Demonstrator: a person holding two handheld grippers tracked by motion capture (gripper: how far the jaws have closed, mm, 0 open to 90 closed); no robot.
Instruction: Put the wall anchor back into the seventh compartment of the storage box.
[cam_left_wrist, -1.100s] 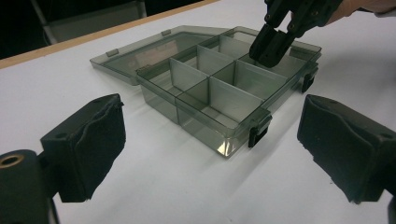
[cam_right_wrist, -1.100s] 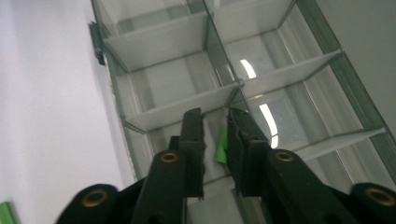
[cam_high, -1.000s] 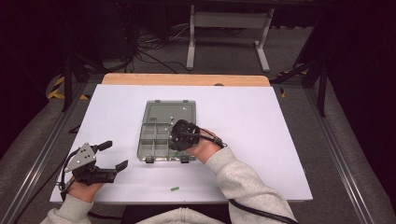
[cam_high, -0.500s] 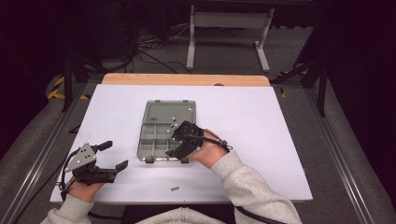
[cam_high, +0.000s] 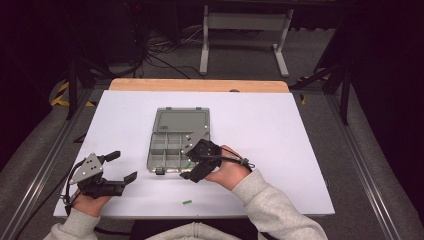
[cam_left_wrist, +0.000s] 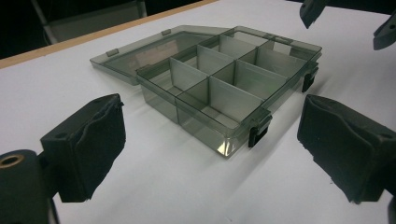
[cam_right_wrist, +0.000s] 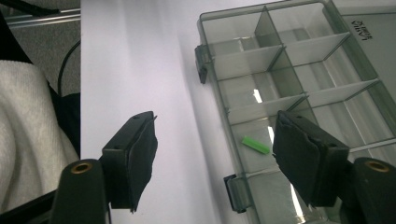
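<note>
Working at the white counter (cam_high: 280, 150), I take the open grey box (cam_high: 172, 150) near its middle as my landmark. The lid (cam_high: 181, 121) lies flat on the far side of the box, and the near half is split into compartments by thin walls. My right gripper (cam_high: 192, 162) hangs over the box's near right corner; its jaws have just been opening and now stand well apart with nothing between them. In the right gripper view a green piece (cam_right_wrist: 255, 145) lies on the floor of a box compartment next to one of the front latches, just beside the right jaw's pad, not touching it as far as I can tell. My left gripper (cam_high: 122, 167) rests left of the box, well clear of it, its jaws spread wide and empty, pointing toward the box. A second green piece (cam_high: 187, 202) lies on the counter on the near side of the box, close to the counter's front edge.
</note>
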